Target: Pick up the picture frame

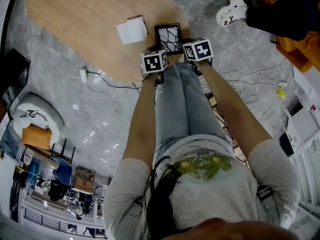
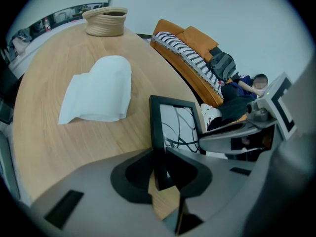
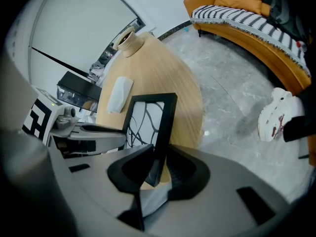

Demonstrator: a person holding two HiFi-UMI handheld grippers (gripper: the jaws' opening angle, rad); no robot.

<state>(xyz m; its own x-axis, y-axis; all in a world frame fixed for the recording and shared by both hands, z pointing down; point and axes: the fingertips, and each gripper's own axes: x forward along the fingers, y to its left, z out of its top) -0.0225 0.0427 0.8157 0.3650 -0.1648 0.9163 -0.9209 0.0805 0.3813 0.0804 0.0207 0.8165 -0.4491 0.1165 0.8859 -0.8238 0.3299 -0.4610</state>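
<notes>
Head view shows the round wooden table [image 1: 65, 19] below me. The picture frame [image 1: 169, 38] is at its near edge, just past my knees, with a folded white napkin [image 1: 131, 30] close on its left but not touching it.

I have the frame from both sides. In the left gripper view, my left tongs [image 2: 159, 157] are closed on its left-hand black bar, low down near the corner. In the right gripper view, my right tongs [image 3: 160, 154] are clamped the same way on the right-hand bar, with the bar squeezed between the dark pads [image 3: 183, 169].

Neither view shows the frame's lower edge, so I cannot tell whether it still rests on the wood.

I judge that the step now is the lift. Each bar is narrow and gripped near the bottom, so the frame will want to pivot or tip. I should raise both hands together at the same pace and keep them the same distance apart, so I neither bow the frame nor pull a bar out of the pads. I should also hold the squeeze steady and go straight up before carrying it anywhere.
</notes>
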